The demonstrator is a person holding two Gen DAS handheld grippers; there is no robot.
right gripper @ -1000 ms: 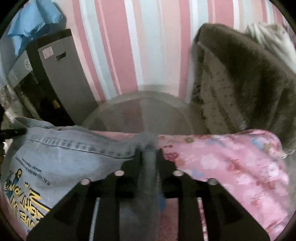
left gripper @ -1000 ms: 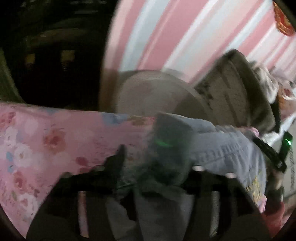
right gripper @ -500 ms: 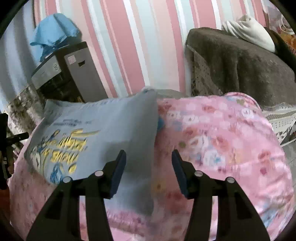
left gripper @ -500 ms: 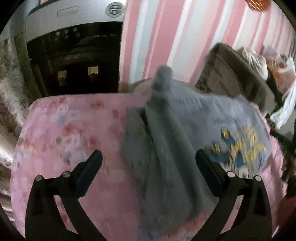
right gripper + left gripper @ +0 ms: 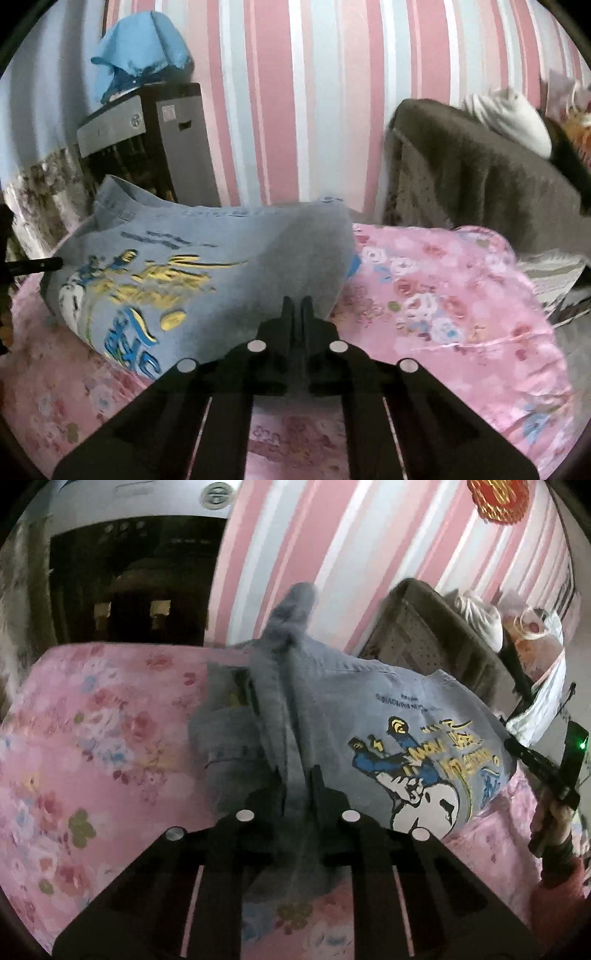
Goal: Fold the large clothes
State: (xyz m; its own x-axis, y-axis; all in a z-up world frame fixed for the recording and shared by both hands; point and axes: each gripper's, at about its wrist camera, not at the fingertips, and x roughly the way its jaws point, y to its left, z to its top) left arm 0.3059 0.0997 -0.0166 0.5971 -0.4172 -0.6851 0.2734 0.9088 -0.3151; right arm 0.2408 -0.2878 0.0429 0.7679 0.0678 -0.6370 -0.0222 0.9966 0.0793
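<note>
On the pink floral bed (image 5: 92,746), the left tool (image 5: 298,775) pinches a ridge of the grey printed shirt (image 5: 369,716) while the right tool (image 5: 296,304), closed at its hem, may clutch nothing, risking a lopsided fold.

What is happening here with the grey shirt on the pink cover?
A person with two handheld grippers is folding a grey printed T-shirt on a pink floral bedcover. The left gripper is shut on a bunched ridge of the shirt. The right gripper is shut at the shirt's edge; whether it pinches cloth is unclear.
</note>
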